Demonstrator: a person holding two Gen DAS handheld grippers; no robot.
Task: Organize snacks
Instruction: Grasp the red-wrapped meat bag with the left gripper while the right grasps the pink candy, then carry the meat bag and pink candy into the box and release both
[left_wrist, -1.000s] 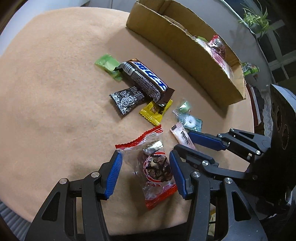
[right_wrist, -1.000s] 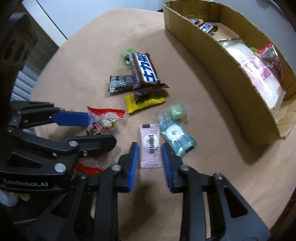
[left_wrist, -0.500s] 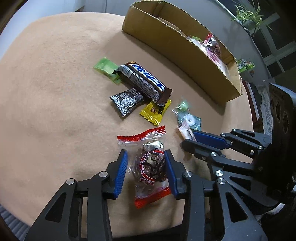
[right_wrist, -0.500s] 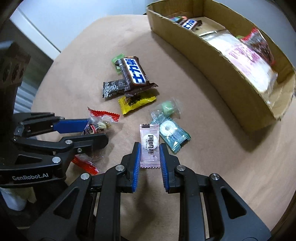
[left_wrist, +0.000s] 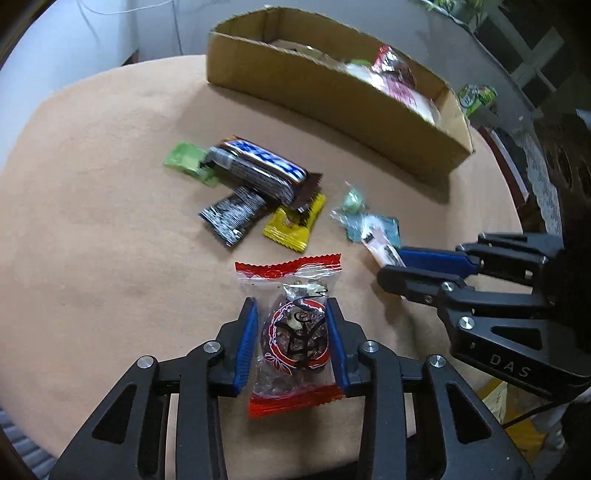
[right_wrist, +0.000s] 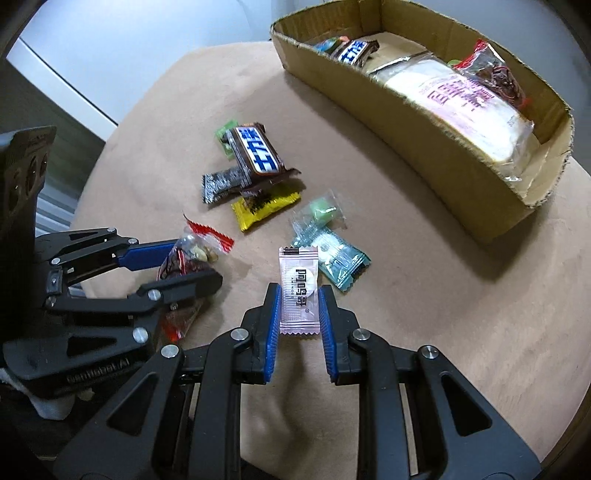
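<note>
Holding two packets at once, I worry first about the cardboard box (right_wrist: 436, 162): its wall is raw and high, and a packet carried low could catch on it and slip out. My left gripper (left_wrist: 291, 339) has just been closing and now clamps the clear red-edged snack bag (left_wrist: 295, 332); the film is slippery and the lumpy filling may shift. My right gripper (right_wrist: 297, 314) is closed on the thin pink sachet (right_wrist: 299, 291), held only by its flat edges, so it may bend and fall. Other wrapped snacks lie on the soft tan tablecloth (right_wrist: 406, 314).
</note>
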